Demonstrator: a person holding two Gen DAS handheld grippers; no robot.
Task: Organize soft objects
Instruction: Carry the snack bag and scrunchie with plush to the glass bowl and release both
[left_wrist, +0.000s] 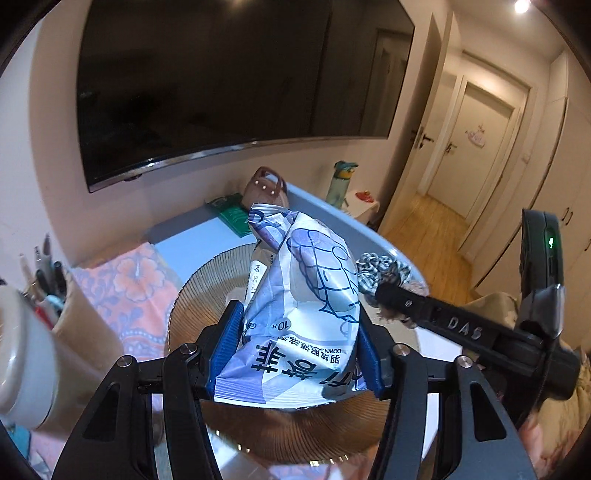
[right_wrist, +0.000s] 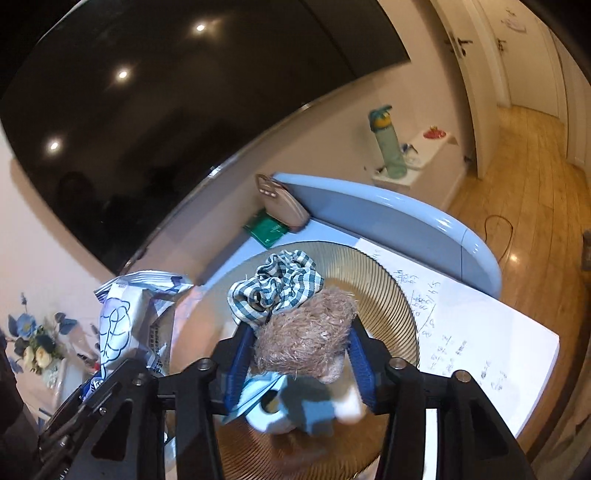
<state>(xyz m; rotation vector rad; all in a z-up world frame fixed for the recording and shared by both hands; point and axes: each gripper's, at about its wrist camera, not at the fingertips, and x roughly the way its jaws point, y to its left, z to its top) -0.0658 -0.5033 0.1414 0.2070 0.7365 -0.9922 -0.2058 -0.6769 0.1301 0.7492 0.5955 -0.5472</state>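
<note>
My left gripper (left_wrist: 295, 325) is shut on a blue-and-white soft wipes packet (left_wrist: 303, 295) and holds it above a ribbed amber glass plate (left_wrist: 207, 280). My right gripper (right_wrist: 299, 343) is shut on a furry brown plush doll (right_wrist: 306, 336) with a checked green-and-white scrunchie (right_wrist: 277, 284) at its top, above the same plate (right_wrist: 380, 273). In the left wrist view the right gripper's finger (left_wrist: 424, 306) holds the scrunchie (left_wrist: 380, 269) just right of the packet. The packet shows at the left of the right wrist view (right_wrist: 125, 317).
A light blue table (right_wrist: 406, 218) carries a written-on white sheet (right_wrist: 480, 332), a green packet (right_wrist: 266, 229) and a brown purse (right_wrist: 284, 203). A pink floral cloth (left_wrist: 129, 291) and pen cup (left_wrist: 48, 280) lie left. A water bottle (right_wrist: 388, 144) stands behind.
</note>
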